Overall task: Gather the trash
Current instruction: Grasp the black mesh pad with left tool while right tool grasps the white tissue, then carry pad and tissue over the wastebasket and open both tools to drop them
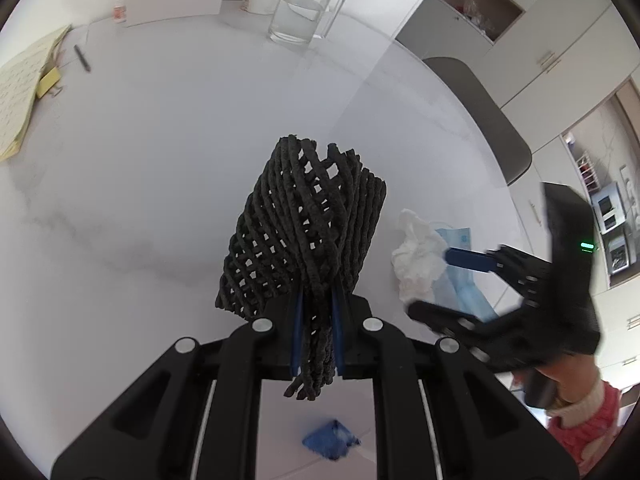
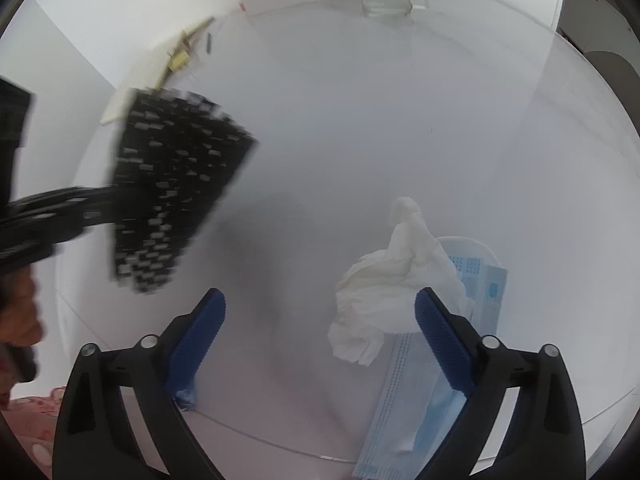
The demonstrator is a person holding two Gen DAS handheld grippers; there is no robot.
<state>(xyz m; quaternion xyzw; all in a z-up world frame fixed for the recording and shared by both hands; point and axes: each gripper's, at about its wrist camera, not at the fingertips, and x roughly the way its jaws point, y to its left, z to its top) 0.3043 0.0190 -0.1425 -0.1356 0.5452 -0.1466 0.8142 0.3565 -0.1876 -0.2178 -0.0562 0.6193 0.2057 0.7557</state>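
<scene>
Left wrist: L gripper (image 1: 316, 332) clamped on net bag (image 1: 304, 224), lifted. R gripper (image 2: 320, 340) jaws apart over tissue (image 2: 384, 288) & mask (image 2: 416, 392); neither bagged yet, both on table (image 2: 360, 120).

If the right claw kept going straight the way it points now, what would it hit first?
Most likely the crumpled white tissue, which lies just ahead between the open right claw fingers, atop the blue face mask. Depth is unclear, so the table might come first.

Bright diffuse light; right view motion-blurred; fisheye-warped edges
</scene>
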